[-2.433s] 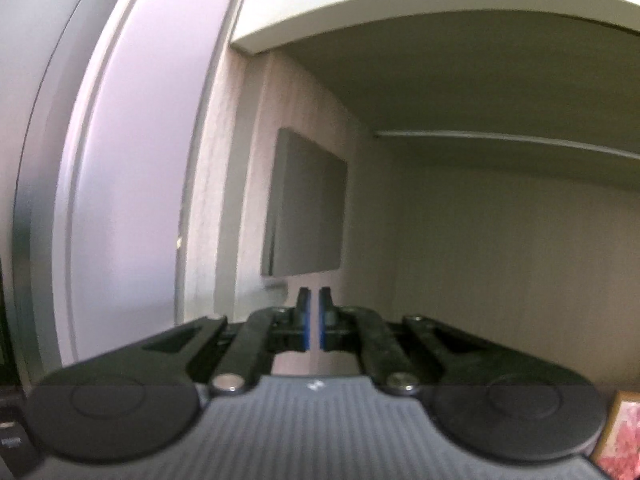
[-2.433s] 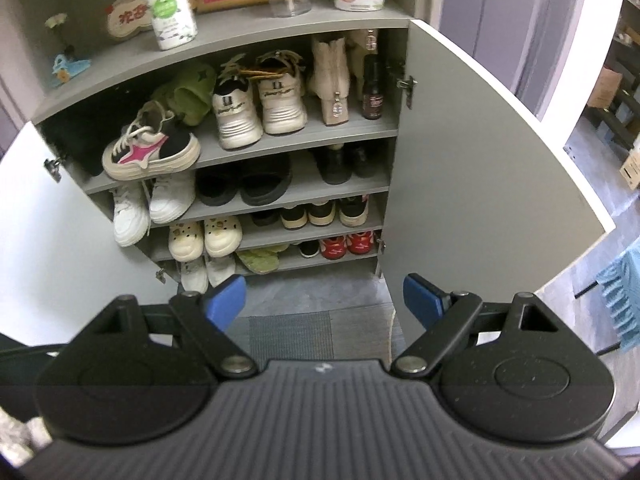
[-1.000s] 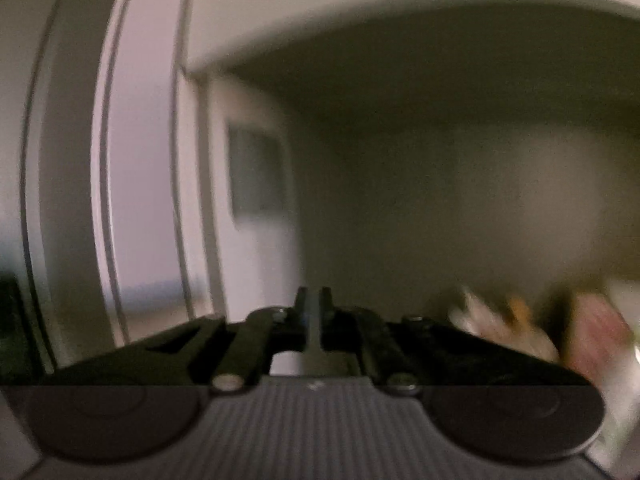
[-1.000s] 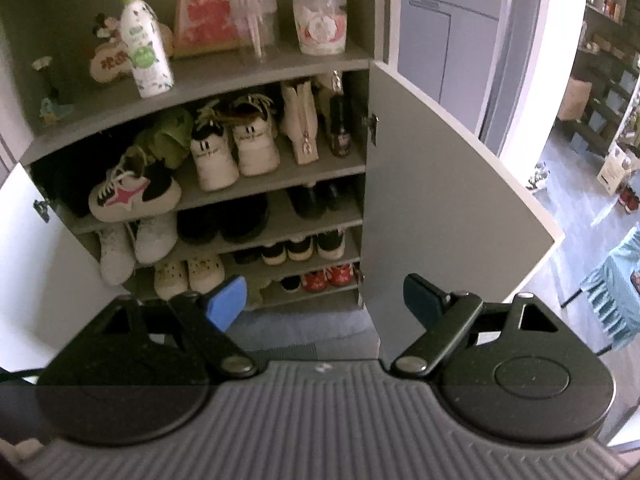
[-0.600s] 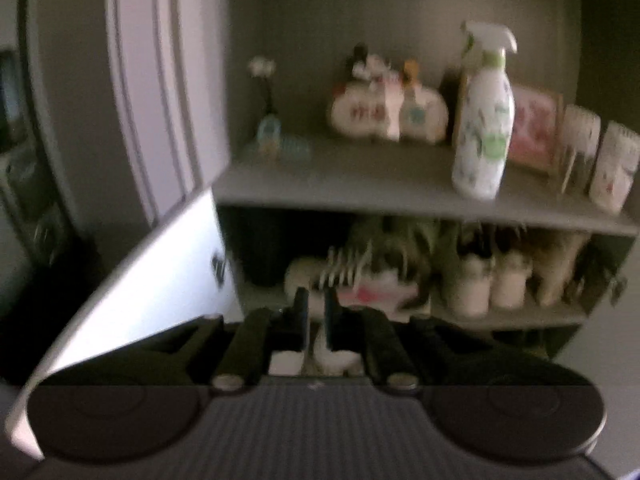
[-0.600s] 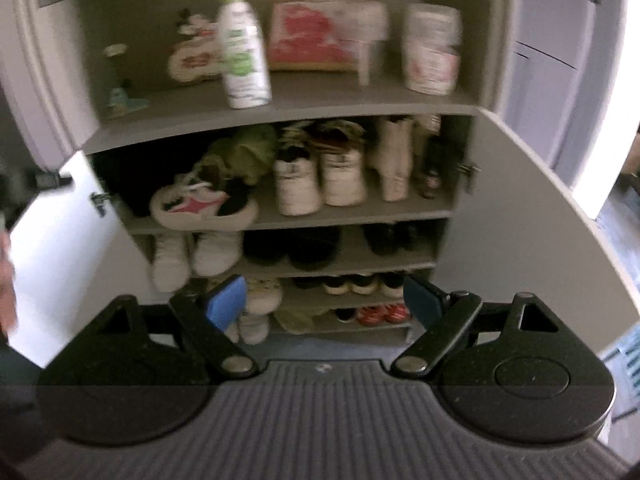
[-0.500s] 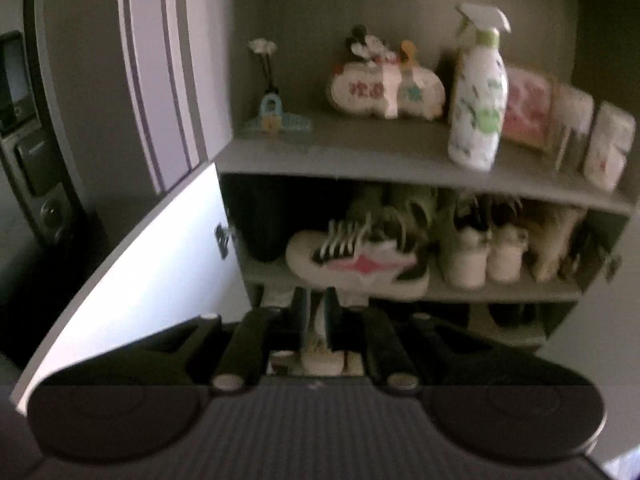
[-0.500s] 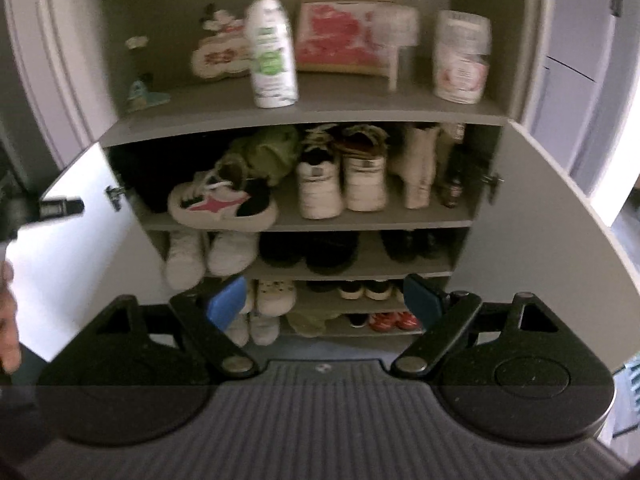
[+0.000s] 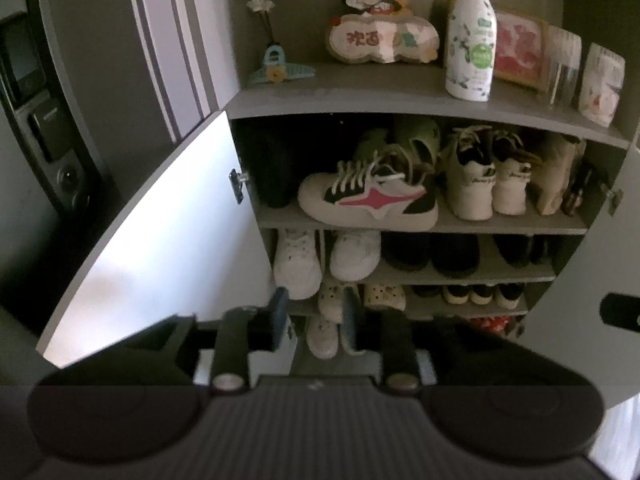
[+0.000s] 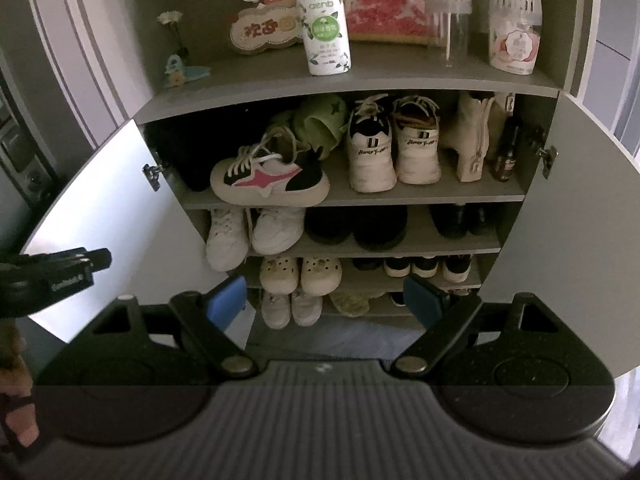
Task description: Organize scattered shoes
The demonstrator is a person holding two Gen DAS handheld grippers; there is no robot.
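With both doors swung wide, shoe cabinet (image 10: 360, 84) fills the right wrist view, four shelves stocked. Left door (image 10: 92, 216) at 9 o'clock, right door (image 10: 560, 208) at 3. Top shelf: pink-star sneaker (image 10: 270, 182) lying sideways across the front edge at 11 o'clock, white sneaker pair (image 10: 394, 148) upright just beside it, green slippers (image 10: 316, 122) behind. Spray bottle (image 10: 325, 20) on the cabinet top at 12. Right gripper (image 10: 326, 300) spread wide, empty. Left gripper (image 9: 314, 320) parted, holding nothing, well apart from the shoes.
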